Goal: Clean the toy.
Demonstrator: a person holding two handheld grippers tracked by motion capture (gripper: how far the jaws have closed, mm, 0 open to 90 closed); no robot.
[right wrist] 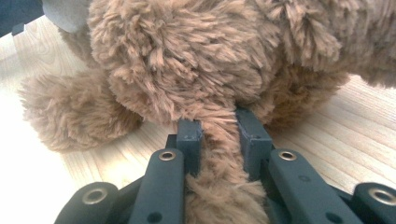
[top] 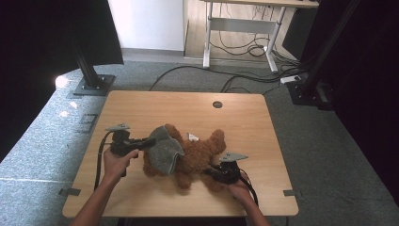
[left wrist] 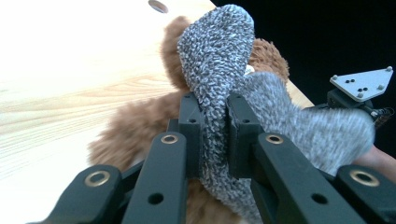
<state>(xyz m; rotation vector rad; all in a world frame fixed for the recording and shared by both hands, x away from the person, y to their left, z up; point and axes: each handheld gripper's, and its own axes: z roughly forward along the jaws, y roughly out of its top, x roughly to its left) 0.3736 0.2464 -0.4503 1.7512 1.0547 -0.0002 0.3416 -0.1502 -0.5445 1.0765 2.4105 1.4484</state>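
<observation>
— Item one, left side?

— My left gripper [top: 149,140], jaws closed tight on a grey knitted woolly garment [top: 167,149]; the wool is pinched between the pads [left wrist: 192,122] and bunches up past them.

— Where does that garment lie?

— Draped over the left half of the brown fluffy plush teddy bear [top: 197,155], which lies at the middle of the pale wooden table [top: 141,106]. A small white tag [top: 192,136] sticks out of the bear behind it.

— Item two, right side?

— My right gripper [top: 211,172], jaws clamped on a limb of the bear, fur squeezed between them.

— Surroundings?

— Round cable hole [top: 217,104] at the far edge; black cables [top: 244,77] on the grey carpet beyond, a white-legged desk [top: 235,26] behind.
</observation>
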